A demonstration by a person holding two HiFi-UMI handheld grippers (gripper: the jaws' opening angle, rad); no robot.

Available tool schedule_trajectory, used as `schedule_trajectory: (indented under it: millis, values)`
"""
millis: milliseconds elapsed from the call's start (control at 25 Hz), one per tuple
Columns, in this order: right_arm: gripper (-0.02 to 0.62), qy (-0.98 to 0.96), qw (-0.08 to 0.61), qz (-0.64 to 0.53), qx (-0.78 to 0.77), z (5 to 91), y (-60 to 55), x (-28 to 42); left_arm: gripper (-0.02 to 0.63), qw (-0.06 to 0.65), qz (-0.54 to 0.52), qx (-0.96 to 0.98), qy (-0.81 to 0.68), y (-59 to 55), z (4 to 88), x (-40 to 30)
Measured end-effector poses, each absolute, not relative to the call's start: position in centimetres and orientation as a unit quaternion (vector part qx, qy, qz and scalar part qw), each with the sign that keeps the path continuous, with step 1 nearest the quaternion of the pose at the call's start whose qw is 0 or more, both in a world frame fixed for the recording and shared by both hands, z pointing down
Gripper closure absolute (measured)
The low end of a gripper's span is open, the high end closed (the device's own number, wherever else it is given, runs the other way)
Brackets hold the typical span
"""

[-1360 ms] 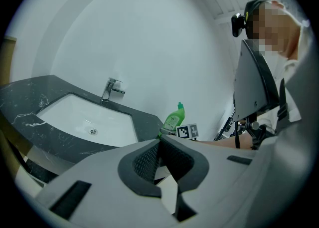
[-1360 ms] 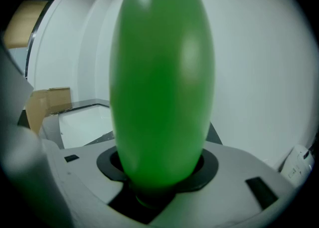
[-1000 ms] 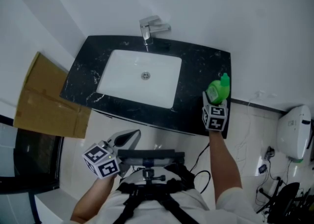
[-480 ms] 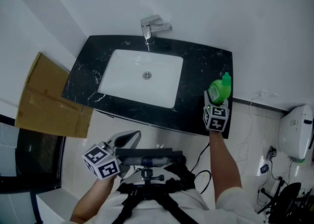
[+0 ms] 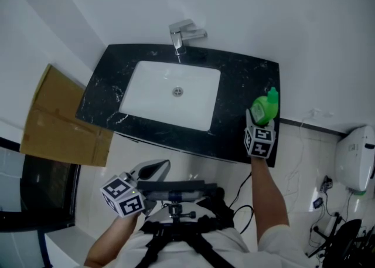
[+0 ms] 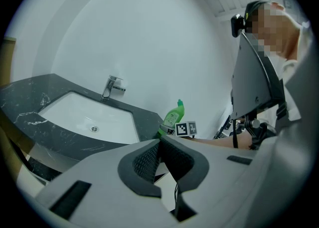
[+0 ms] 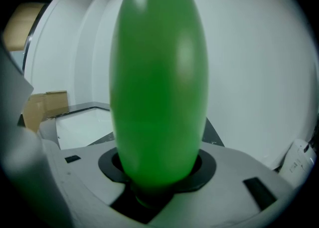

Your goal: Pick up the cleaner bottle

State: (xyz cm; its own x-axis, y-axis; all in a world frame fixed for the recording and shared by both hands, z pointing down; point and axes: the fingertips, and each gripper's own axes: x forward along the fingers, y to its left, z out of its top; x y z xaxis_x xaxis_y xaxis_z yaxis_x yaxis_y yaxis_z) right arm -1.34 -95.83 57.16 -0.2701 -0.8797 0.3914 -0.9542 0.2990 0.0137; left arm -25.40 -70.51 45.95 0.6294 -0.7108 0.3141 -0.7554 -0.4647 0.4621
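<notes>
Left gripper (image 5: 153,170) hangs nearest of all, close to the person's body and short of the counter (image 5: 240,85), with its jaws brought together on nothing; it is well apart from the task's thing. Right gripper (image 7: 157,174) is farther out, reached over the counter's near right corner, and its jaws have just been closing with the bottle (image 5: 262,108) between them. In the right gripper view the dark pads sit against the lower body on both sides, so this reads as a grip taken low on the bottle. The coming move turns on this relation: the bottle stands dead ahead of the right gripper and inside its jaws, upright or nearly so, with its long axis rising from the counter to the cap (image 5: 270,92) and crossing the line of the jaws. From the left gripper view it appears to rest on the dark stone at the right end, so the lift seems not yet made, and a straight pull upward should be what is called for. Its green wall hides whatever is inside. Left of it, and farther, the white sink (image 5: 152,91) shows only its drain, with nothing lying in the basin. Beyond that stands the faucet (image 5: 181,33) at the counter's far edge, against the wall.
</notes>
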Motion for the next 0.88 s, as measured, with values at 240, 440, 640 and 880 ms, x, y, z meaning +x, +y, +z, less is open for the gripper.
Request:
schedule_trajectory:
  millis: [240,440,640,880]
  values:
    - [0.403,-0.787,0.162,0.117,0.584,57.0,-95.9,-1.2,0.614,0.293,0.042,0.854,-0.428,-70.4,46.1,-25.3]
    - [0.407,-0.791,0.158,0.117,0.579,56.4,-96.1,-1.2,0.614,0.292,0.042,0.855,-0.427,-70.5,46.2,-25.3]
    - [0.408,-0.796,0.170,0.106,0.572,56.0,-95.9,-1.3,0.614,0.294,0.039,0.857,-0.422,-70.5,46.2,-25.0]
    - [0.402,-0.791,0.176,0.104,0.576,56.2,-95.7,-0.9,0.614,0.296,0.037,0.858,-0.419,-70.3,46.4,-24.9]
